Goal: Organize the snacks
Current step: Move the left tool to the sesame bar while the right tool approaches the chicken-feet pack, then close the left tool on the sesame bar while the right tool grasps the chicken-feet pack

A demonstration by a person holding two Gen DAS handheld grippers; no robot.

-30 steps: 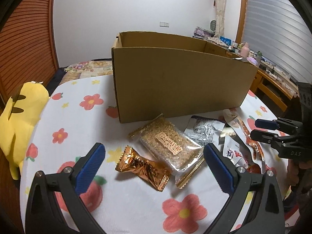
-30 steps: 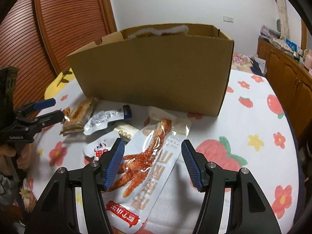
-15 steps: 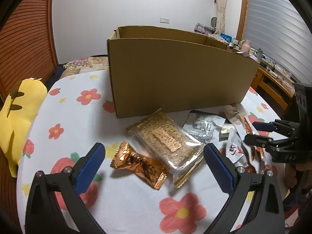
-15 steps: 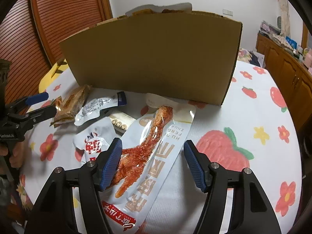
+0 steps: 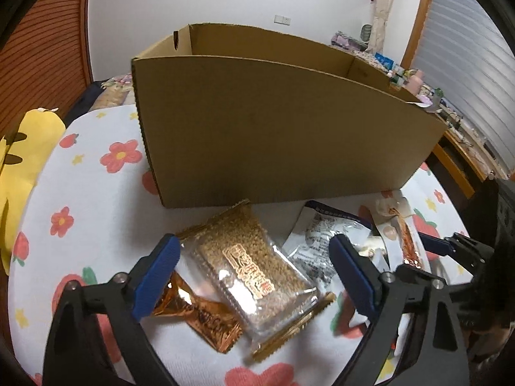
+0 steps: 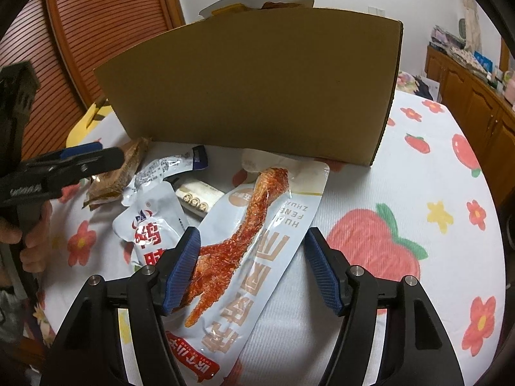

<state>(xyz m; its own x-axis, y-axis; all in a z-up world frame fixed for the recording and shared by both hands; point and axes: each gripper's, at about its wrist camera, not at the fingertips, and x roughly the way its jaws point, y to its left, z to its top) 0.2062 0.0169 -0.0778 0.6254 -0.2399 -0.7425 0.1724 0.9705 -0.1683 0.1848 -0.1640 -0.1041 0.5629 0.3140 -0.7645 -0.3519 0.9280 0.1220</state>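
At least 6 snacks lie outside the box (image 5: 283, 135); left gripper (image 5: 254, 276) closing around the bar (image 5: 254, 273), right gripper (image 6: 252, 268) open over the pouch (image 6: 257, 257).

Cardboard box (image 5: 283, 135) showing matt brown paper, corrugated edges; cereal bar wrapper (image 5: 257, 276) reflecting as clear glossy plastic; copper candy wrapper (image 5: 206, 318) glinting, metallic foil; tablecloth (image 6: 402, 193) appearing ribbed cloth

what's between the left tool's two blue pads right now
In the left wrist view, the clear sesame bar packet lies between the closing left tool pads, untouched yet.
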